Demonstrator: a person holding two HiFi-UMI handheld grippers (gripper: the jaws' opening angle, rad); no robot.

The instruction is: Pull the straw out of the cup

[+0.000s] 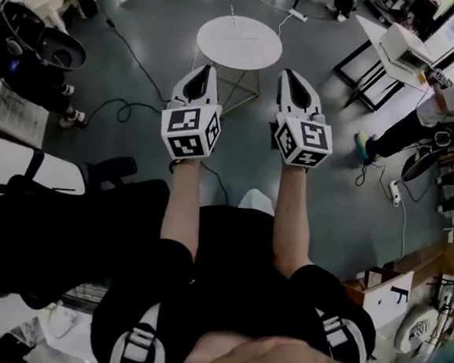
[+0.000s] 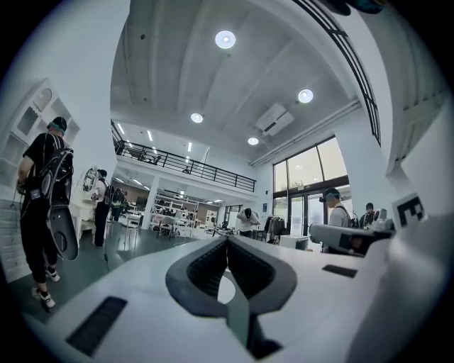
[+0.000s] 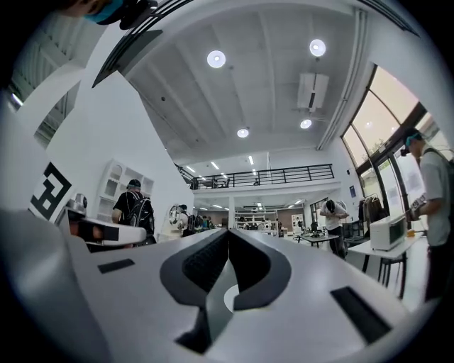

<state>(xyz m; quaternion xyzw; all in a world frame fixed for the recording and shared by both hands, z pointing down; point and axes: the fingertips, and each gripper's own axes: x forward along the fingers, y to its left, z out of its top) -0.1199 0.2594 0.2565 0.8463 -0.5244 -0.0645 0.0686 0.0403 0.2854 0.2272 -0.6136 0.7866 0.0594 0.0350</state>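
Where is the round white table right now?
Head view, top centre: the round white table stands on the grey floor, beyond the tips of the left hand-held gripper and the right hand-held gripper.

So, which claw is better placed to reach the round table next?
Left, but only marginally. The left claw points at the table's near rim, while the right claw points just past its right edge. Both are shut, empty and level, short of the table.
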